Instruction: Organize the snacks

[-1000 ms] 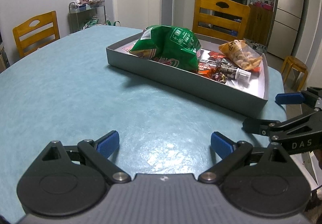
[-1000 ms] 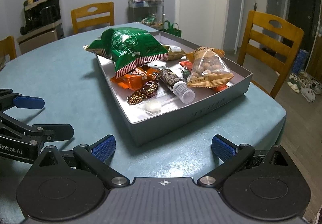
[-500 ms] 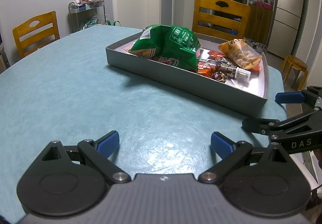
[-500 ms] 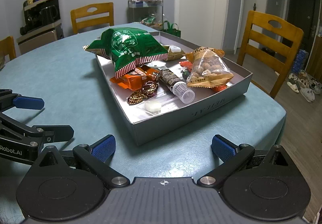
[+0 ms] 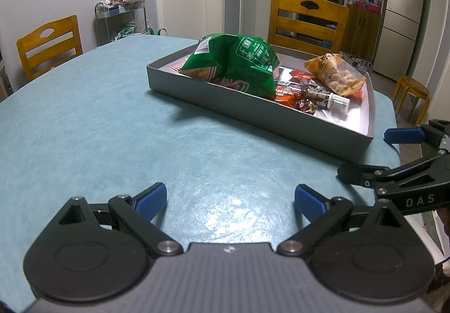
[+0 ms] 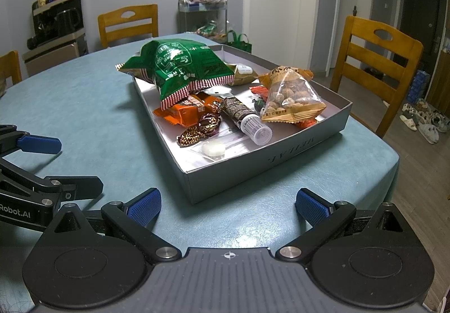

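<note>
Well, the snack tray [image 6: 264, 161] sits ahead of the right claw [image 6: 227, 204] (spread wide).

green bag [image 6: 180, 65] hiding snacks beneath, box [image 6: 270, 158] lettering unreadable

A broad bare stretch of the desk [image 5: 84, 127] is left along the near edge and toward the left edge, where passage is unhindered. The far right part is taken up by a low-walled grey box [image 6: 253, 169], reaching nearly to the desk's right edge. Entry over its near corner is free above a small white sweet [image 6: 213, 149] and a capped tube [image 6: 247, 120]. Its far end is blocked by a tall green bag [image 6: 180, 68], which overhangs the left wall. The right side is filled by a bag of nuts [image 6: 292, 99]. Wooden chairs [image 6: 379, 71] are set beyond the far and right edges.
</note>
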